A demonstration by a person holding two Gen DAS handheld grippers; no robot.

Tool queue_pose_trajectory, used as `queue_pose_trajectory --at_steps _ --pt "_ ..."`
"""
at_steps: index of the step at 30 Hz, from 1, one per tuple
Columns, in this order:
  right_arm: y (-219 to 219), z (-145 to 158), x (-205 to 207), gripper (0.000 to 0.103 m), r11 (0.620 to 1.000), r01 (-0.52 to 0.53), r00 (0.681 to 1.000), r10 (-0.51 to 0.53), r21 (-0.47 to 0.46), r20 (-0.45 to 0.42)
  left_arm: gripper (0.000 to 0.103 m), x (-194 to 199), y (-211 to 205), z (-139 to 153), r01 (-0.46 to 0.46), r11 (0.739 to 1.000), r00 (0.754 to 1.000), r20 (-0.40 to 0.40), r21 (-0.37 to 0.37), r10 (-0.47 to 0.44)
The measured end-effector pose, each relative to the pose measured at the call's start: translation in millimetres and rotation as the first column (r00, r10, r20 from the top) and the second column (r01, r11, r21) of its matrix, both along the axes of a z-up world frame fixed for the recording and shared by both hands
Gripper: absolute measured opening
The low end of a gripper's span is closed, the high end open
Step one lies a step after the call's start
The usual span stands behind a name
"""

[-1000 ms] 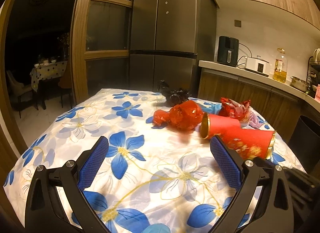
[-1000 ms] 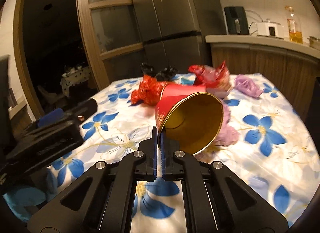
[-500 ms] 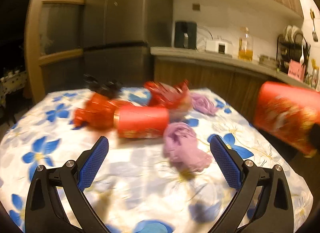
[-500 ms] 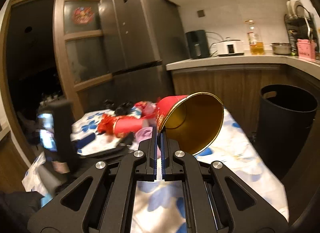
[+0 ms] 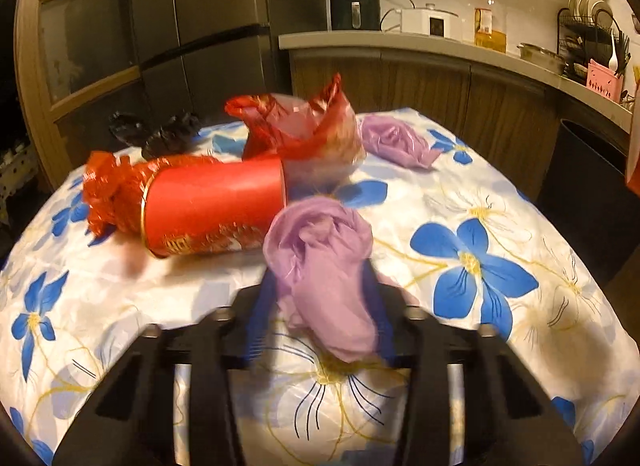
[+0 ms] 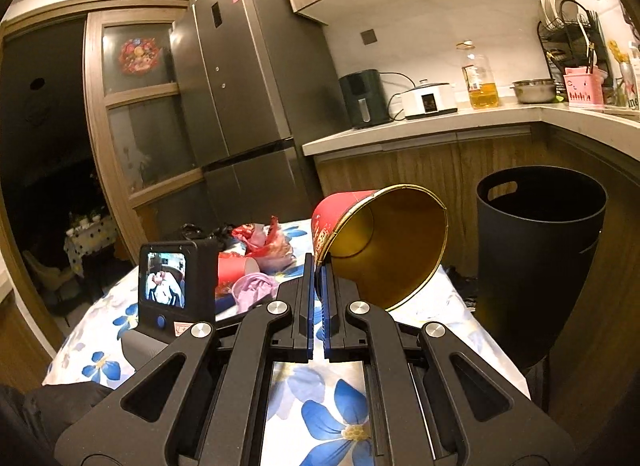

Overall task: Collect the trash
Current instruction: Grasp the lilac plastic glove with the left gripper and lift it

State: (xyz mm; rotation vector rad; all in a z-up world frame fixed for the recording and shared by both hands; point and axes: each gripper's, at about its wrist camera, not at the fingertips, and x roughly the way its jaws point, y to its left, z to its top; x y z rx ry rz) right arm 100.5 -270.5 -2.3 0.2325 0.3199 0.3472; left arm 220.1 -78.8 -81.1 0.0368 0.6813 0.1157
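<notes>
Purple bag wad (image 5: pixel 326 266) is sitting between the blurred left gripper (image 5: pixel 320 314) fingers on the worktop (image 5: pixel 500 193); grip unclear. Right gripper (image 6: pixel 316 286) is pinching the red cup (image 6: pixel 380 242) rim, left of the black bin (image 6: pixel 540 258).

Both wrist views share table (image 5: pixel 520 185).

Two red paper cups (image 5: pixel 212 207) (image 6: pixel 380 242) were about, one lying on the table, one held up. Two purple plastic bags (image 5: pixel 324 266) (image 5: pixel 396 141), two red wrappers (image 5: pixel 304 133) (image 5: pixel 112 189), one black bag (image 5: pixel 160 131), one black bin (image 6: pixel 540 262).
</notes>
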Motion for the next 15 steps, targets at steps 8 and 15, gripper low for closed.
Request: queue_pose_trajectory --at_steps 8,15 --pt "2 4 -6 0.003 1.000 0.006 1.000 -0.006 -0.008 0.008 0.005 -9 6 1 0.026 0.999 1.000 -0.004 -0.048 -0.027" --pt "1 4 -9 0.003 1.000 0.005 1.000 -0.005 -0.013 0.010 0.003 -30 4 17 0.050 0.997 0.998 0.049 -0.064 -0.047"
